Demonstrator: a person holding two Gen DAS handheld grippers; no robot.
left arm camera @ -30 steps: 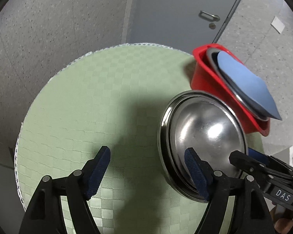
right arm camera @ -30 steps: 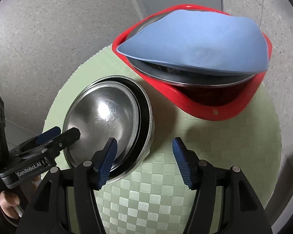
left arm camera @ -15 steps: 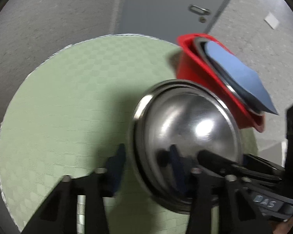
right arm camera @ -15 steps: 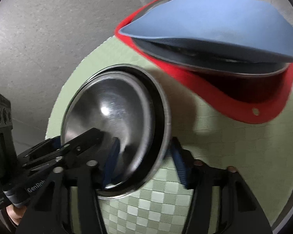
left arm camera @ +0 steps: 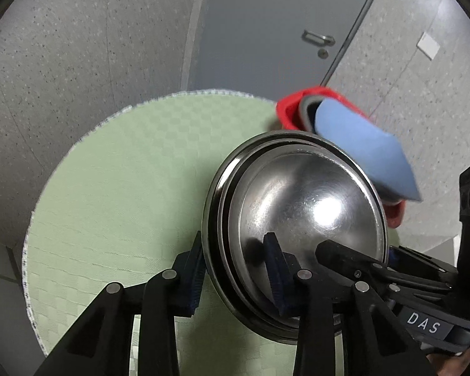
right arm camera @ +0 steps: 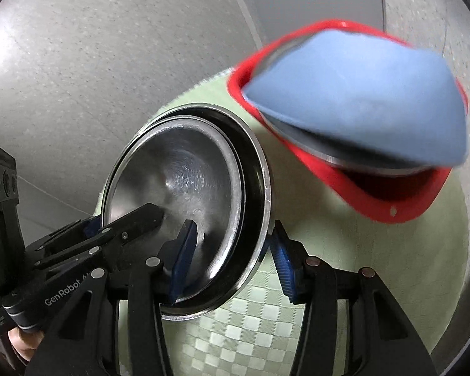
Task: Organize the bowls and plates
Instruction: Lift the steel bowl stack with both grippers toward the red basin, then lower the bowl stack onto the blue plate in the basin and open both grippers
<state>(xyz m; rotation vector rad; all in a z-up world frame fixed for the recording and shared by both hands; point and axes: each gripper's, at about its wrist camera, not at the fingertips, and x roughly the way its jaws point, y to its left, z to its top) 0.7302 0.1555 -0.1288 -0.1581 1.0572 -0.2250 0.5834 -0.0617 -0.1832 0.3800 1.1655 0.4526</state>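
A stack of nested steel bowls (left arm camera: 304, 206) sits on the round green mat (left arm camera: 125, 188); it also shows in the right wrist view (right arm camera: 188, 181). My left gripper (left arm camera: 235, 275) is shut on the stack's left rim, one pad outside and one inside. My right gripper (right arm camera: 232, 263) is shut on the opposite rim the same way. Behind the stack a red basin (right arm camera: 391, 197) holds a steel plate and a blue plate (right arm camera: 360, 103) that leans over its rim; the basin also shows in the left wrist view (left arm camera: 291, 109).
The green mat (right arm camera: 344, 266) covers a small round table above a grey speckled floor (left arm camera: 78, 47). A grey door (left arm camera: 266, 25) stands at the back. The red basin takes up the far right of the table.
Both grippers moved in from open positions and closed on opposite rims of the steel bowl stack. The stack now looms larger in both views.
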